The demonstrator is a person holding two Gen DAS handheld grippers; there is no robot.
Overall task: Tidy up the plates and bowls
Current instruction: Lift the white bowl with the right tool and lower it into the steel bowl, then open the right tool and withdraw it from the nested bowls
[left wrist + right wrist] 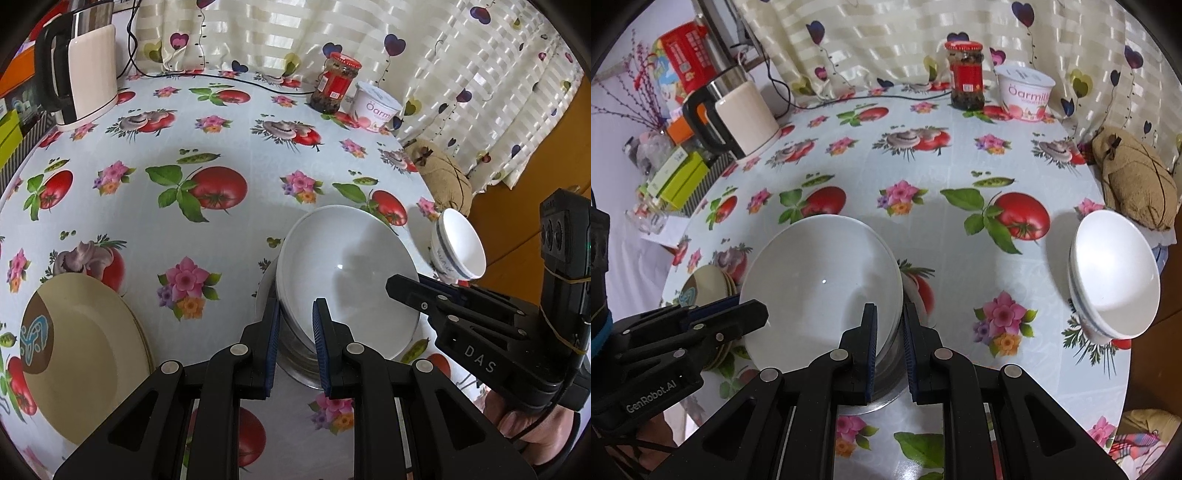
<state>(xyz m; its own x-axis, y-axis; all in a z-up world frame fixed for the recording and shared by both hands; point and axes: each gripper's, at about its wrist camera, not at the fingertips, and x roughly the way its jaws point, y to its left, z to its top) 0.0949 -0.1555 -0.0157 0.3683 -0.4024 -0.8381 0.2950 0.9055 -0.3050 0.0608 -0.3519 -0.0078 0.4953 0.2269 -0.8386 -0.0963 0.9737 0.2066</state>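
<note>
A stack of white bowls (347, 273) (820, 280) sits tilted over a steel bowl (299, 363) (886, 387) near the table's front. My left gripper (295, 321) is shut on the stack's left rim, which runs between its blue pads. My right gripper (889, 326) is shut on the opposite, right rim. Each gripper shows in the other's view: the right gripper (406, 290) at the far side of the bowls, the left gripper (753, 310) at the left. A stack of cream plates (85, 350) (705, 284) lies to the left. A small blue-ringed white bowl (461, 243) (1115, 273) stands to the right.
At the back of the flowered tablecloth stand a kettle (92, 70) (738, 114), a red-lidded jar (334, 83) (966, 75) and a yogurt tub (376, 107) (1027, 94). A brown pouch (443, 173) (1134, 181) lies at the right edge, boxes (679, 181) at the left.
</note>
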